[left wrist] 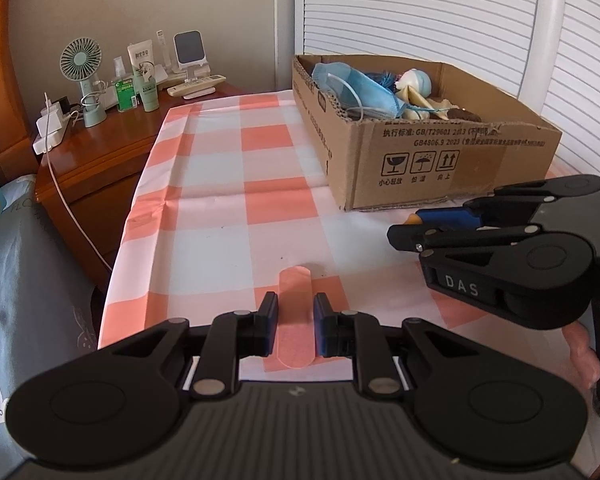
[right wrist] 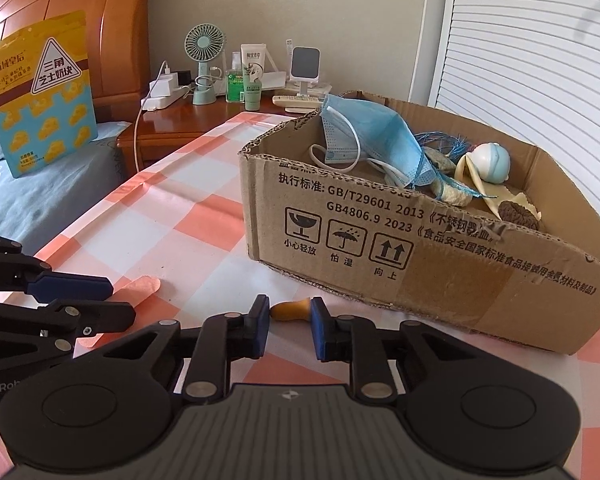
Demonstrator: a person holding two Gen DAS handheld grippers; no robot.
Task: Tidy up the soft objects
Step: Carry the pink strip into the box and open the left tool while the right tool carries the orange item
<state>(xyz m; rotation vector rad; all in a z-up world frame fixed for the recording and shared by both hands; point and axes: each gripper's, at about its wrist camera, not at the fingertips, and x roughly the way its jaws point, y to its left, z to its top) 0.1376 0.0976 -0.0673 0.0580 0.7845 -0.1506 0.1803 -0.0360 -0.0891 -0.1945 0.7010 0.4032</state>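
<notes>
A pink adhesive bandage lies flat on the checked tablecloth, between the open fingers of my left gripper; it also shows in the right wrist view. A small orange earplug lies on the cloth between the open fingers of my right gripper, just in front of the cardboard box. The box holds a blue face mask, a pale round toy and other soft items. My right gripper shows at the right in the left wrist view.
A wooden nightstand beyond the table carries a small fan, bottles, a charger and remote controls. A bed with a snack bag lies to the left. White slatted doors stand behind the box.
</notes>
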